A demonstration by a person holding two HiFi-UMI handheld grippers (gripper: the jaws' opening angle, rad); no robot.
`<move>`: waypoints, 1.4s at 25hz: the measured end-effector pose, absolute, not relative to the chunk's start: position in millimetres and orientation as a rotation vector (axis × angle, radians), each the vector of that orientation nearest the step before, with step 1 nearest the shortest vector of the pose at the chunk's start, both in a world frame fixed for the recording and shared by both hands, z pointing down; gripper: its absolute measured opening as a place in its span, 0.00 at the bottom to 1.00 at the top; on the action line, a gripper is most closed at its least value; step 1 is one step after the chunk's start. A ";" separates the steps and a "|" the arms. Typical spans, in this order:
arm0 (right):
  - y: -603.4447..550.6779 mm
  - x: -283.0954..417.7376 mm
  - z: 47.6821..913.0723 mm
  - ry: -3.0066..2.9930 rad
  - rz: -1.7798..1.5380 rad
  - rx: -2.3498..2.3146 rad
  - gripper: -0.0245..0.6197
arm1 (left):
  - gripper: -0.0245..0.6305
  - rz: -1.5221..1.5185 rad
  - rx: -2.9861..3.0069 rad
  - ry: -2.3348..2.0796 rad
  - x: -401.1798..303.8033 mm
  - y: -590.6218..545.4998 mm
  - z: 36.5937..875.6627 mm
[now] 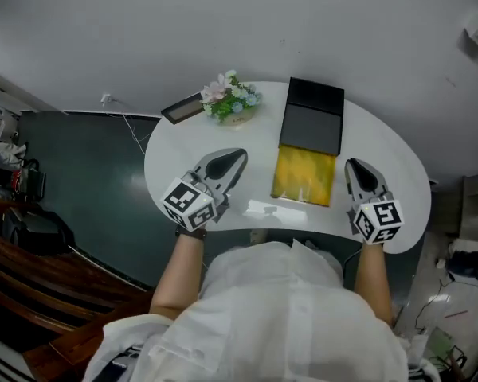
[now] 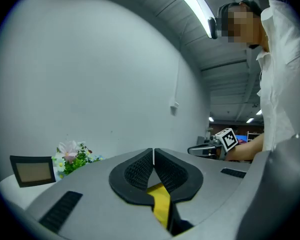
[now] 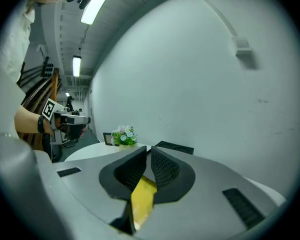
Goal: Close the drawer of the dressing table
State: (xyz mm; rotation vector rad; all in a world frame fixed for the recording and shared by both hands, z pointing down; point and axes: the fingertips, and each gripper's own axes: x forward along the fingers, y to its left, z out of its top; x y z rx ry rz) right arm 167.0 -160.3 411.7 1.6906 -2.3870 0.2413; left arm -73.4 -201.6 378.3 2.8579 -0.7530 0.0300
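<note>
On the white dressing table [image 1: 183, 153] stands a black box [image 1: 312, 118], and a yellow drawer [image 1: 304, 176] sticks out of its near side toward me. My left gripper [image 1: 239, 155] hovers over the table left of the drawer, pointing up and to the right. Its jaws are shut with nothing between them [image 2: 153, 150]. My right gripper [image 1: 353, 164] is just right of the drawer's front corner, also shut and empty [image 3: 148, 149]. Neither gripper touches the drawer. The black box [image 3: 174, 147] shows beyond the right jaws.
A small pot of flowers [image 1: 233, 98] and a dark picture frame [image 1: 183, 108] lie at the table's back left; both also show as flowers [image 2: 72, 156] and frame [image 2: 34, 170]. A grey wall runs behind the table. Dark furniture and clutter [image 1: 20, 213] stand at the left.
</note>
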 end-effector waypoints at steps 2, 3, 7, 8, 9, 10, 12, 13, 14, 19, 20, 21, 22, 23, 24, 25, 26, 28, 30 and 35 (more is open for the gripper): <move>-160.6 154.3 419.7 -2.366 0.246 1.665 0.08 | 0.07 0.058 2.873 -0.684 -72.0 -209.4 385.3; -159.8 148.9 422.9 -2.352 0.246 1.653 0.08 | 0.07 0.074 2.880 -0.649 -70.9 -211.7 388.9; -156.0 131.9 436.5 -2.284 0.249 1.610 0.08 | 0.07 0.123 2.889 -0.530 -68.4 -218.0 404.6; -154.7 128.9 440.8 -2.266 0.251 1.590 0.08 | 0.07 0.129 2.886 -0.504 -67.3 -218.3 408.4; -153.1 125.9 445.2 -2.247 0.253 1.564 0.08 | 0.07 0.135 2.883 -0.479 -65.9 -217.9 412.2; -151.2 122.4 449.9 -2.228 0.251 1.529 0.09 | 0.07 0.142 2.880 -0.454 -64.5 -216.5 416.3; -146.6 112.5 460.5 -2.195 0.244 1.438 0.09 | 0.07 0.161 2.870 -0.411 -61.9 -211.8 425.3; -144.8 106.5 466.5 -2.183 0.242 1.385 0.09 | 0.07 0.171 2.865 -0.396 -60.7 -209.7 430.0; -144.1 100.3 472.6 -2.174 0.241 1.333 0.09 | 0.07 0.181 2.860 -0.385 -59.2 -208.3 434.5; -147.5 72.5 501.8 -2.141 0.230 1.081 0.09 | 0.07 0.222 2.846 -0.346 -48.2 -202.7 451.6; -147.7 67.2 508.0 -2.131 0.224 1.027 0.09 | 0.07 0.227 2.843 -0.345 -46.8 -201.5 454.1; -147.2 62.3 514.1 -2.122 0.222 0.973 0.09 | 0.07 0.231 2.841 -0.344 -45.5 -200.2 456.4; -146.0 57.8 519.8 -2.114 0.225 0.921 0.09 | 0.07 0.235 2.840 -0.340 -43.9 -198.6 458.7; -144.2 53.8 525.3 -2.105 0.233 0.870 0.09 | 0.07 0.242 2.841 -0.332 -42.2 -196.6 461.4; -141.8 49.9 530.7 -2.095 0.239 0.818 0.09 | 0.07 0.253 2.842 -0.324 -40.8 -194.4 464.5; -139.3 46.0 535.9 -2.083 0.242 0.766 0.09 | 0.07 0.266 2.843 -0.315 -39.9 -192.2 467.7; -136.7 42.0 540.9 -2.070 0.239 0.716 0.10 | 0.07 0.279 2.843 -0.310 -39.6 -190.2 470.8; -131.1 35.0 550.2 -2.039 0.233 0.630 0.10 | 0.07 0.292 2.839 -0.305 -39.7 -186.9 475.1; -126.3 30.1 559.5 -2.006 0.231 0.563 0.12 | 0.07 0.291 2.833 -0.307 -39.7 -185.1 477.2; -117.2 13.9 577.3 -1.962 0.219 0.446 0.14 | 0.07 0.297 2.822 -0.309 -42.9 -179.1 481.5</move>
